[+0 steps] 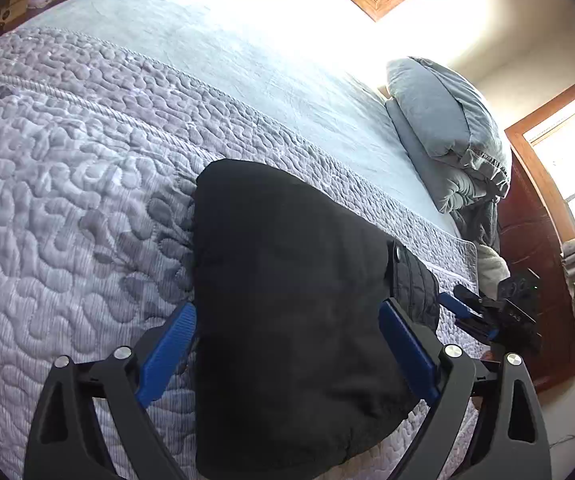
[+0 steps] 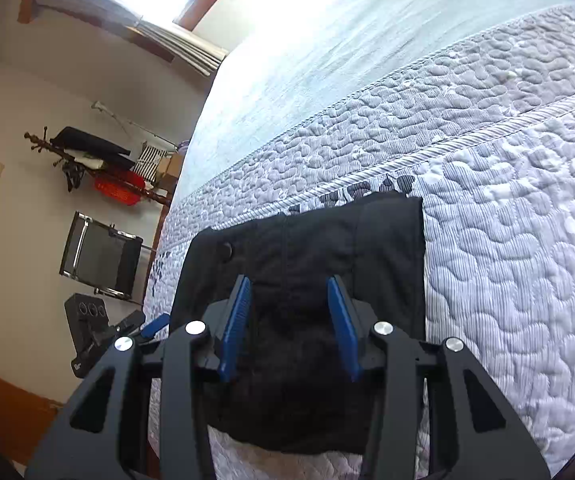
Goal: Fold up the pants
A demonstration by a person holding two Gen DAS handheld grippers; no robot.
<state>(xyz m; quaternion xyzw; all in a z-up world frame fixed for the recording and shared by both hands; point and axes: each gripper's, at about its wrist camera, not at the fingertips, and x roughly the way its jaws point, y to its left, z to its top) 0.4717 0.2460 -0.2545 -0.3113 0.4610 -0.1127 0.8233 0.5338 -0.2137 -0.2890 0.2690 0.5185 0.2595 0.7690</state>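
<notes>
The black pants (image 1: 287,304) lie folded into a compact bundle on the quilted bedspread (image 1: 67,184), near the bed's side edge. A waistband button (image 1: 398,255) shows at the bundle's right edge. My left gripper (image 1: 287,312) is open wide, its blue fingers (image 1: 169,344) straddling the bundle from above. In the right wrist view the same bundle (image 2: 307,264) lies below my right gripper (image 2: 289,284), which is open with its blue fingers (image 2: 237,320) over the dark cloth. I cannot tell whether either gripper touches the pants. The right gripper also shows in the left wrist view (image 1: 475,312).
A folded grey duvet and pillows (image 1: 447,132) sit at the head of the bed by the wooden headboard (image 1: 535,264). The bed's edge (image 2: 167,240) runs beside the pants. A chair (image 2: 99,256), a coat rack (image 2: 99,160) and bright windows stand beyond.
</notes>
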